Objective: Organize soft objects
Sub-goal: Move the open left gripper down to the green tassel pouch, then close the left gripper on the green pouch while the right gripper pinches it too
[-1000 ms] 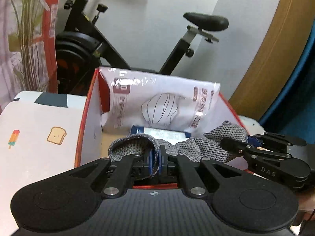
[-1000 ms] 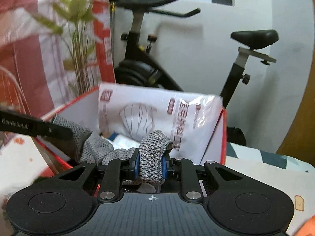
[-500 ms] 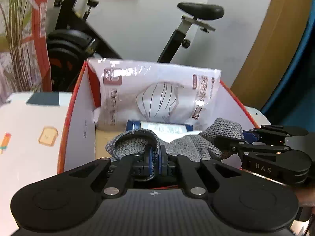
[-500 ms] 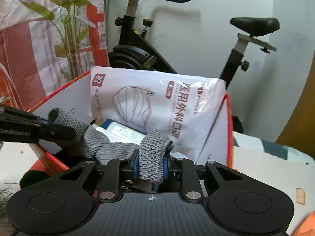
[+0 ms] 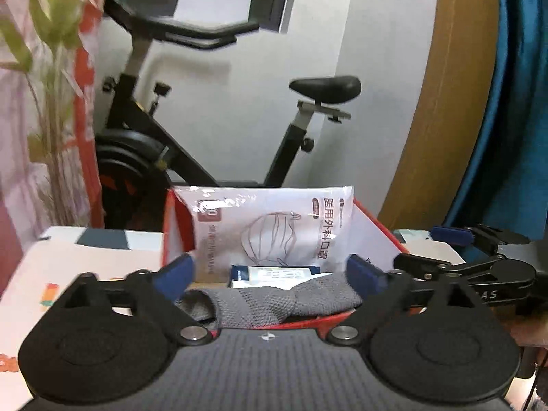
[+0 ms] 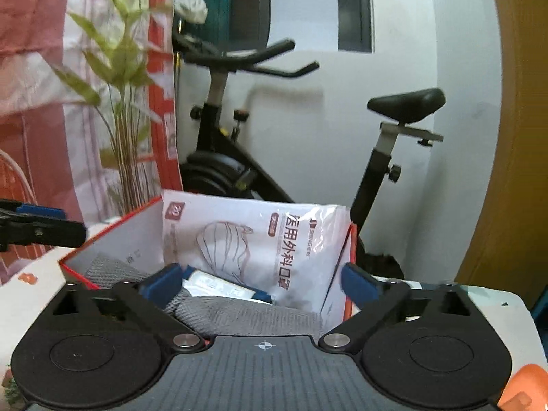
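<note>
Red box (image 5: 373,221): one grey cloth (image 5: 274,299), one mask pack (image 5: 274,229).

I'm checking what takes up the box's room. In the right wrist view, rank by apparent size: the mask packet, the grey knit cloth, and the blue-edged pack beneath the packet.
1. Mask packet, clearly largest.
2. Grey knit cloth, though the tool hides part and it sits nearer the camera.
3. Blue-edged pack, mostly covered, so unsure.

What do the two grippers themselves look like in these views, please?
Both are matte black. The left gripper and right gripper each have blue pads on the fingertips, round disc-shaped bases, silver pivot bolts, a ribbed grey body and a small crosshair mark. No cables or sleeves are visible.
</note>
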Tool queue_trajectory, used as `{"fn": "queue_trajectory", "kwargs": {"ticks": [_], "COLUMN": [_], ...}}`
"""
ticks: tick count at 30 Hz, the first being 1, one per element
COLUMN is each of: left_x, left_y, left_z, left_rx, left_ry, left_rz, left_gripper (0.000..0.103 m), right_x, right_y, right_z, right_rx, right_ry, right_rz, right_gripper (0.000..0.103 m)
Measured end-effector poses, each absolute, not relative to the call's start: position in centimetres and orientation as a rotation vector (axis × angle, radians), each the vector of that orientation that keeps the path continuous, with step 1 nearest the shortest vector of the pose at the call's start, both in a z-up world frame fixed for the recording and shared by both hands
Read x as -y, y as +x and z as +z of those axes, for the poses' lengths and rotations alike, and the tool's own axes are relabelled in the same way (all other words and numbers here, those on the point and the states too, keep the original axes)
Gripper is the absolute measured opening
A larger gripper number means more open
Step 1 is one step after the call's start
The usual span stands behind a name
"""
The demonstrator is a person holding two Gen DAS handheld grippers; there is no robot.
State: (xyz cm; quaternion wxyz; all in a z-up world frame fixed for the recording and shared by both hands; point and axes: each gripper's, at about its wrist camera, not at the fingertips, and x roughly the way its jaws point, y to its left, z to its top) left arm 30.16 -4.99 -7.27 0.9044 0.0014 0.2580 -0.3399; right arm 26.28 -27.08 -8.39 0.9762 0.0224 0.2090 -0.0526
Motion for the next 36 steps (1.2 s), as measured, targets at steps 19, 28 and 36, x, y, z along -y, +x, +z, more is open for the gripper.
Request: {"fn": "queue_trajectory", "kwargs": {"ticks": [19, 28, 36], "left_x": [-4.3, -4.7, -3.6], "left_y": [26.8, 29.1, 31.4], "left_z": [-14.5, -18.1, -19.5], "left_rx": [-0.71, -0.778, -0.837], "left_ry": [-0.123, -0.304, -0.432], "left_rz": [-0.516, -0.464, -0.469], "left_gripper": [0.097, 0.077, 0.055], "right_x": [23.3, 21.5, 20.3], "right_y": [20.5, 20.8, 21.3], "right_z": [-14.5, -19.4, -20.6], "right_rx": [-0.459, -0.628, -0.683], "right_ry": [0.196, 0.185, 0.168], "right_rz": [-0.062, -0.031, 0.001], "right_gripper": [0.103, 0.101, 0.096]}}
